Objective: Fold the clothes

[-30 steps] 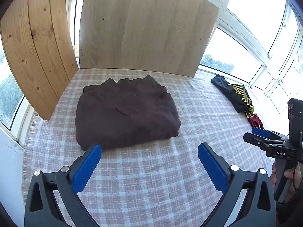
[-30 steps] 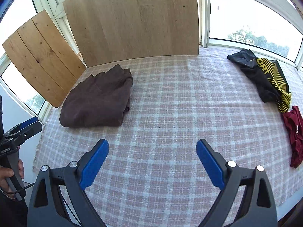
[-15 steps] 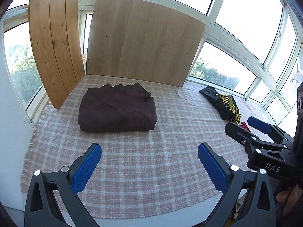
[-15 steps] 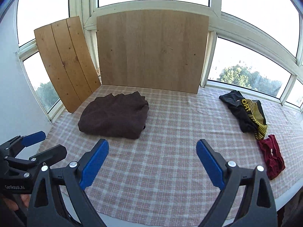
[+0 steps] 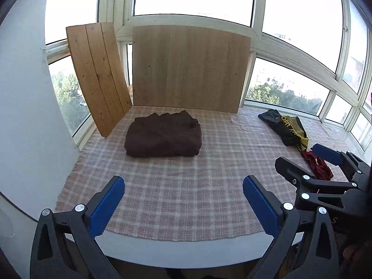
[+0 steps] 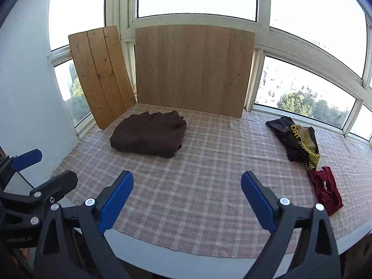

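The surface [image 5: 181, 251] is white and has a pink checked cloth [image 5: 186, 186] spread over it. A folded brown garment [image 5: 162, 134] lies on the cloth toward the back left. A black and yellow garment [image 6: 295, 139] lies crumpled at the right, with a small red garment [image 6: 326, 193] just beside it, nearer the front. Two wood boards lean at the back: a plank board [image 5: 97, 76] on the left and a wide board [image 5: 188, 67] in the middle. Big windows [image 6: 302, 88] wrap around the room, with trees and buildings outside. A pale wall [image 5: 23, 116] is at the left. The left claw [image 5: 183, 207] is spread wide apart and holds nothing. The right claw [image 6: 187, 200] is wide apart too, also holding nothing. Both hang over the front edge.
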